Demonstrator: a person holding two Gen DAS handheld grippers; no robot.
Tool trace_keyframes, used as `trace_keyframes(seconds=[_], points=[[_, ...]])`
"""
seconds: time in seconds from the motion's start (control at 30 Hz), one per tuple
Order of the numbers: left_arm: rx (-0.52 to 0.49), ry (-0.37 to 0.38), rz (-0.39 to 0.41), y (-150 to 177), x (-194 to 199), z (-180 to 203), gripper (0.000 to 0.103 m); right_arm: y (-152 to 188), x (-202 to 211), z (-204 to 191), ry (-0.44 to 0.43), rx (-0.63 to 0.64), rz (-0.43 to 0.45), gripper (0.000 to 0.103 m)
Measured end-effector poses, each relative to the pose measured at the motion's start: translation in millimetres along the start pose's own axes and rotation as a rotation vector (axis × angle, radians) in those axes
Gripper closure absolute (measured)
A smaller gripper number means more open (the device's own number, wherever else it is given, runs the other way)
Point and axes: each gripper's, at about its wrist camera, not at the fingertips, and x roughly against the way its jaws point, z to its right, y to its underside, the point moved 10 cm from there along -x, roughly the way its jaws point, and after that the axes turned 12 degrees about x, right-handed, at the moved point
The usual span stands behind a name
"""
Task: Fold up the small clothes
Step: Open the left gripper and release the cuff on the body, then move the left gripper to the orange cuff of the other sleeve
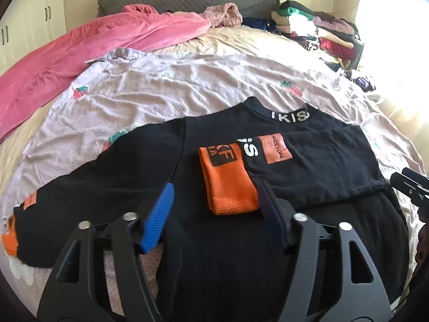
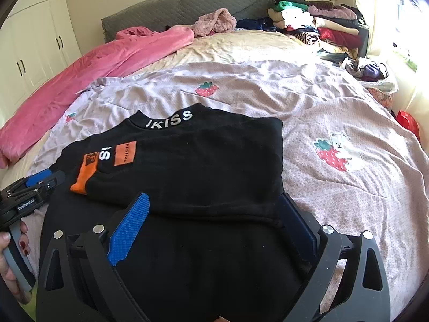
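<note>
Black sweater (image 1: 241, 187) flat on bedspread (image 2: 335, 112), collar away from fingers, one sleeve folded across chest so orange cuff (image 1: 228, 185) sits ahead of left gripper (image 1: 217, 214). Other sleeve stretched out beyond left gripper's outer finger. Left gripper part open, nothing between. Right gripper (image 2: 214, 230) wide, empty, over folded edge. Open bedspread beyond.
</note>
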Motion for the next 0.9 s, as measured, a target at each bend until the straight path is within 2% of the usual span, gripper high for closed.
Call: trace_keyframes(seconds=[0.23, 0.27, 0.33, 0.9], points=[[0.004, -0.004, 0.013, -1, 11, -7, 0.040, -11, 11, -13, 0.006, 0.025, 0.019, 0.004], [0.011, -0.003, 0.017, -2, 14, -9, 0.028, -12, 12, -14, 0.007, 0.028, 0.021, 0.004], [0.019, -0.004, 0.026, -3, 18, -13, 0.022, -15, 13, -21, 0.009, 0.037, 0.022, 0.004], [0.095, -0.030, 0.077, -8, 47, -61, 0.021, -38, 20, -81, -0.032, 0.123, 0.042, 0.004]])
